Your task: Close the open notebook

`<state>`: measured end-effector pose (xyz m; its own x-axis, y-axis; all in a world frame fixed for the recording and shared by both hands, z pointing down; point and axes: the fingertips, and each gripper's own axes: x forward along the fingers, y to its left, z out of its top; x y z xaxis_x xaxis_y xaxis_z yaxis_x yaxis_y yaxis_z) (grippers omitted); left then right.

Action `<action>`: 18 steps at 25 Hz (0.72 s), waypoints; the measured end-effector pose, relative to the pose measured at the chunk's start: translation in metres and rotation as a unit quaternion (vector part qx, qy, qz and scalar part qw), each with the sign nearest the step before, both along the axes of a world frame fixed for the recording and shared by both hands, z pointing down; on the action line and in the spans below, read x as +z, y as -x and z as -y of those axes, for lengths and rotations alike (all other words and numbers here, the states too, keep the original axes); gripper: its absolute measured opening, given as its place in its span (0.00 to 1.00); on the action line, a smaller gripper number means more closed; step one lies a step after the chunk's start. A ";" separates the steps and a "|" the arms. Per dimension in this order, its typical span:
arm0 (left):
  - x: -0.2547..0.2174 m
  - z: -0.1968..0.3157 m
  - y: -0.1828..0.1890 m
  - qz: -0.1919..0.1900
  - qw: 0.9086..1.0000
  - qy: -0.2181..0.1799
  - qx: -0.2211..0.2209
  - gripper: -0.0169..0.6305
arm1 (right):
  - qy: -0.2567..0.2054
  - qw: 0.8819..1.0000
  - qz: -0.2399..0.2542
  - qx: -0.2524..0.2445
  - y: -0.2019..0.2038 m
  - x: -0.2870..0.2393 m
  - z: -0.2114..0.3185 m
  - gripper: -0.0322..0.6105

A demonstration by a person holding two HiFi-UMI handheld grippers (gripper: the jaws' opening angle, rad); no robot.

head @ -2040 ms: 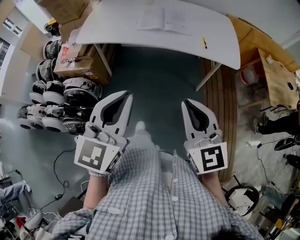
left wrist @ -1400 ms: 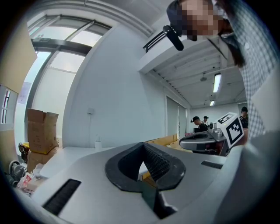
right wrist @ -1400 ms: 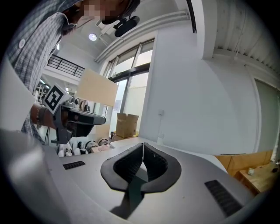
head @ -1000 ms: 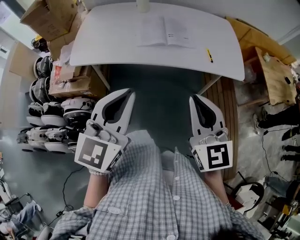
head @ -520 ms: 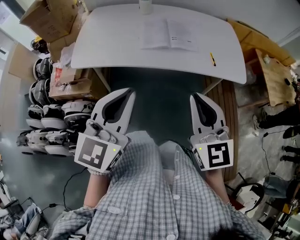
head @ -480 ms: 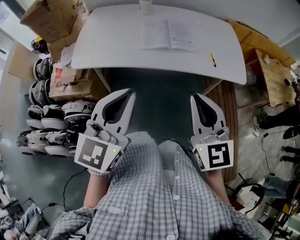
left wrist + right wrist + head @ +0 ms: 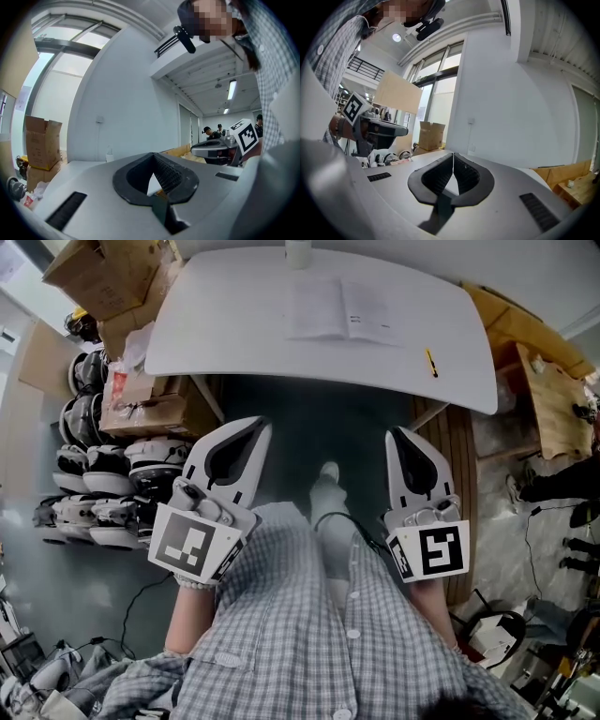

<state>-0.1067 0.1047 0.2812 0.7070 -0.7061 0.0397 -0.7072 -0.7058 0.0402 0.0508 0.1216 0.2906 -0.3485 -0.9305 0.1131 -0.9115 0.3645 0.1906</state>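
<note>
Since a second ago you have edged toward the table (image 7: 234, 338); it sits a little lower in the head view, and a shoe (image 7: 328, 472) now shows on the dark floor between your grippers, where none showed before. You hold both hands out in front of your waist, level and side by side, well apart, marker cubes toward your checked shirt (image 7: 281, 624). The left gripper (image 7: 256, 426) has its jaws brought together tip to tip with nothing between them; the right gripper (image 7: 395, 433) is likewise closed and empty; both point toward the table and stop well short of its near edge.

The notebook (image 7: 342, 310) lies open and flat on the white tabletop, toward the far side and slightly right of centre; its two pale pages are spread to either side of the spine, with some dark print on the right page; neither gripper touches it. A white bottle (image 7: 298, 251) stands just beyond it at the far edge; a yellow-and-black pen (image 7: 431, 362) lies apart from it near the right front edge.

Cardboard boxes (image 7: 112, 263) are stacked to the left of the table, one more under its left end; what look like black-and-white helmets (image 7: 94, 493) line the floor at your left; a wooden bench (image 7: 553, 399) stands at the right. Only bare floor lies between your grippers and the table.
</note>
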 end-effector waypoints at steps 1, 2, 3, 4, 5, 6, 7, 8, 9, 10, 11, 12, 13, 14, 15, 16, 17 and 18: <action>-0.001 0.002 0.001 0.000 1.000 -0.001 -0.002 0.04 | -0.001 1.000 0.000 -0.003 0.001 0.000 0.003 0.08; -0.002 0.005 0.001 0.000 1.000 -0.002 -0.005 0.04 | -0.001 1.000 0.000 -0.006 0.002 0.000 0.007 0.08; -0.002 0.007 0.002 0.001 1.000 -0.003 -0.007 0.04 | -0.001 1.000 0.000 -0.010 0.003 0.000 0.011 0.08; -0.002 0.010 0.002 0.001 1.000 -0.003 -0.010 0.04 | 0.000 1.000 0.001 -0.013 0.004 0.001 0.014 0.08; -0.002 0.013 0.002 0.001 1.000 -0.003 -0.013 0.04 | -0.001 1.000 0.001 -0.016 0.004 0.001 0.018 0.08; -0.002 0.016 0.002 0.001 1.000 -0.002 -0.015 0.04 | -0.001 1.000 0.001 -0.018 0.004 0.001 0.021 0.08; -0.002 0.019 0.001 0.002 1.000 -0.002 -0.016 0.04 | -0.003 1.000 0.001 -0.021 0.004 0.001 0.025 0.08; -0.002 0.023 -0.001 0.002 1.000 -0.002 -0.018 0.04 | -0.004 1.000 0.000 -0.023 0.003 0.000 0.029 0.08; -0.002 0.026 -0.003 0.003 1.000 -0.002 -0.019 0.04 | -0.004 1.000 0.000 -0.024 0.001 0.000 0.033 0.08; -0.002 0.030 -0.005 0.003 1.000 -0.002 -0.020 0.04 | -0.004 1.000 0.000 -0.025 0.000 0.001 0.037 0.08; -0.001 0.034 -0.008 0.003 1.000 -0.001 -0.020 0.04 | -0.003 1.000 0.000 -0.026 -0.002 0.002 0.041 0.08; -0.001 0.039 -0.010 0.003 1.000 -0.001 -0.020 0.04 | -0.001 1.000 0.001 -0.027 -0.004 0.003 0.046 0.08; -0.002 0.043 -0.013 0.003 1.000 -0.002 -0.020 0.04 | 0.000 1.000 0.001 -0.028 -0.006 0.004 0.051 0.08; -0.003 0.048 -0.016 0.003 1.000 -0.003 -0.019 0.04 | 0.000 1.000 0.002 -0.029 -0.008 0.004 0.056 0.08; -0.004 0.054 -0.019 0.003 1.000 -0.004 -0.019 0.04 | 0.000 1.000 0.002 -0.030 -0.010 0.003 0.063 0.08; -0.004 0.060 -0.022 0.003 1.000 -0.004 -0.019 0.04 | -0.001 1.000 0.003 -0.030 -0.012 0.003 0.069 0.08; -0.005 0.066 -0.024 0.003 1.000 -0.005 -0.020 0.04 | -0.001 1.000 0.003 -0.031 -0.015 0.002 0.075 0.08; -0.006 0.072 -0.026 0.002 1.000 -0.005 -0.021 0.04 | -0.001 0.999 0.003 -0.031 -0.017 0.002 0.081 0.08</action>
